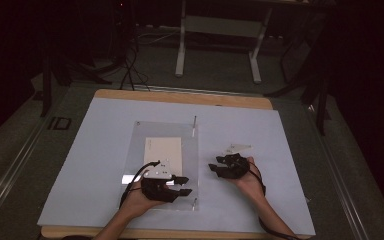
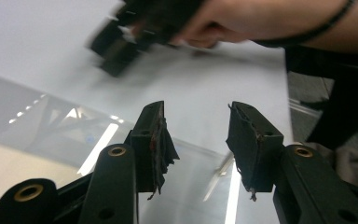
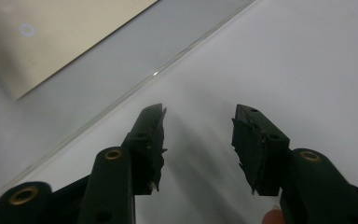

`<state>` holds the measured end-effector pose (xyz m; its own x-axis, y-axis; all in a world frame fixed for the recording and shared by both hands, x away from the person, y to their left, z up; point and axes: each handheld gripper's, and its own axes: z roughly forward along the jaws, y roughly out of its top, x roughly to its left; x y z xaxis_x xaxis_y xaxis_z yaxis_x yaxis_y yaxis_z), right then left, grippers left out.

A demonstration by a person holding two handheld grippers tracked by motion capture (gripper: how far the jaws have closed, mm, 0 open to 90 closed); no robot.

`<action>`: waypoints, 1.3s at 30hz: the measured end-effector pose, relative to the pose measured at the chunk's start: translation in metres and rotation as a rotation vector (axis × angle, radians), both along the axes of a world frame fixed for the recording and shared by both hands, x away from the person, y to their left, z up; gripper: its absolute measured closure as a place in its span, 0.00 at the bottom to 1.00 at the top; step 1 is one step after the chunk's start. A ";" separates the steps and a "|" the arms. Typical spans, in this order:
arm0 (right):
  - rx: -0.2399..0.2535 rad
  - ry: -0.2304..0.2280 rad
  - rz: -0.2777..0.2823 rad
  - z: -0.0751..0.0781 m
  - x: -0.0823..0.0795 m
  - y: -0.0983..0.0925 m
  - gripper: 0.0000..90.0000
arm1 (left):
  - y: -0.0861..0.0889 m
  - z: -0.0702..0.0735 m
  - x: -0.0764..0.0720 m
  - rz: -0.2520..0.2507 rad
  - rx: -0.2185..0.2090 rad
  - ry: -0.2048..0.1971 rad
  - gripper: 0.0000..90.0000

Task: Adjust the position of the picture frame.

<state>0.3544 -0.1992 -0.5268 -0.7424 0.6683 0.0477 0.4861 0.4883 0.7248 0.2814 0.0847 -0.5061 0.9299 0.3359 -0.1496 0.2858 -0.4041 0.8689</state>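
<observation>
No legible text anywhere.

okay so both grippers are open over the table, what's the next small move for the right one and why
Probably ease the right gripper left toward the clear sheet's near edge. Its jaws stand open with nothing between them, over bare white table cover. The left gripper, also open and empty, already hangs over that sheet and the white card.
</observation>
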 end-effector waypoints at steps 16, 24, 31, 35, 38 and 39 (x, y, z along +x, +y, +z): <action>0.075 0.033 0.044 -0.003 -0.046 -0.005 0.57 | 0.022 -0.011 0.024 0.246 0.046 -0.010 0.62; 0.049 0.040 0.089 -0.005 -0.064 0.002 0.57 | 0.028 -0.011 0.025 0.284 0.055 -0.024 0.62; 0.055 0.033 0.145 -0.003 -0.074 0.006 0.58 | 0.032 -0.007 0.030 0.323 0.028 -0.028 0.62; 0.011 0.031 0.212 -0.004 -0.078 0.012 0.64 | 0.029 -0.005 0.036 0.320 0.051 -0.025 0.62; -0.002 0.029 0.244 -0.005 -0.082 0.015 0.68 | 0.024 -0.002 0.044 0.304 0.060 -0.015 0.61; -0.006 0.026 0.257 -0.005 -0.085 0.015 0.69 | 0.023 -0.002 0.048 0.307 0.065 -0.014 0.61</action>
